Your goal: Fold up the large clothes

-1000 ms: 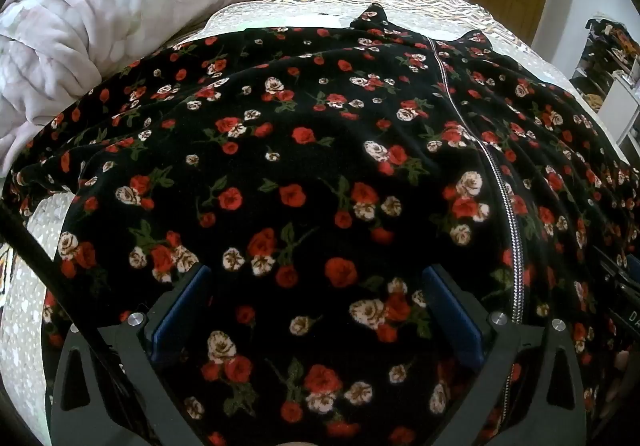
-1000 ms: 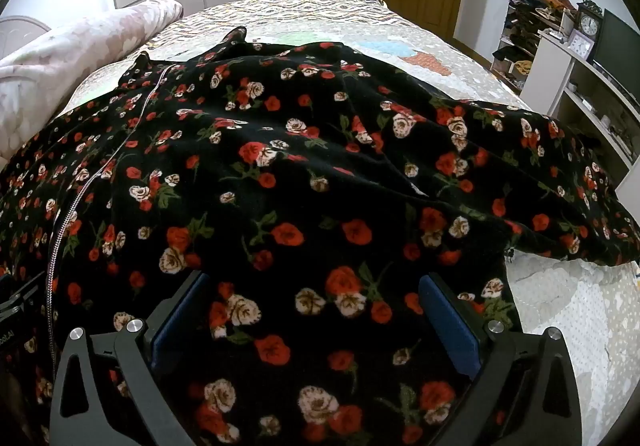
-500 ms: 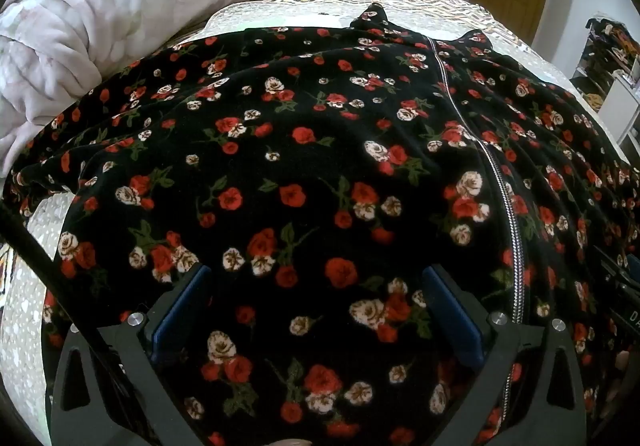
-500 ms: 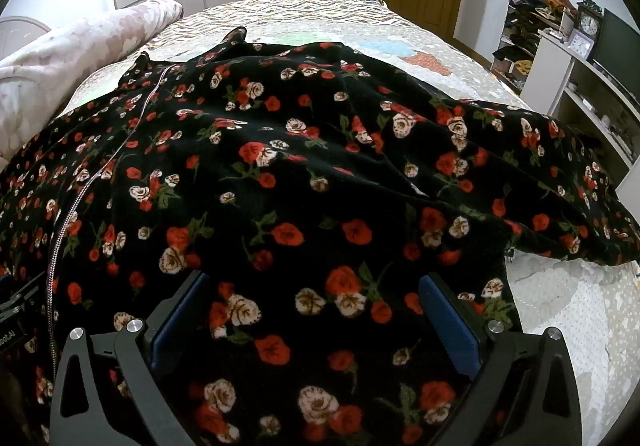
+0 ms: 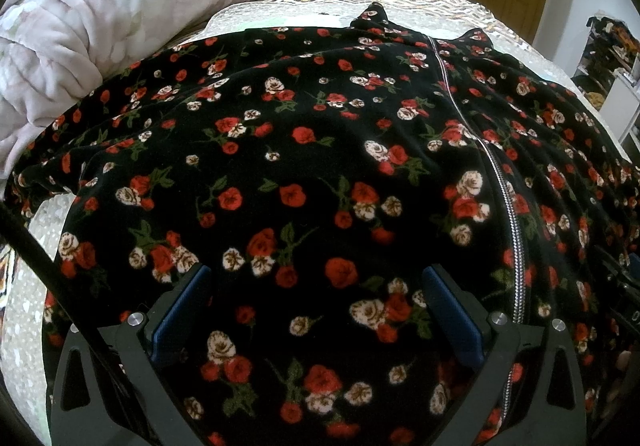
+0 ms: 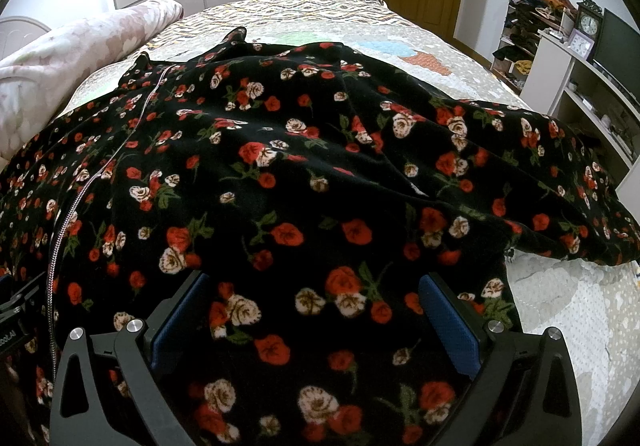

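While the floral garment [image 5: 304, 166] lies spread zipper-up across the bed [image 6: 568, 310], I hold my left gripper [image 5: 316, 306] and right gripper [image 6: 316, 306] wide apart over its near hem, probably readying a two-corner pinch.
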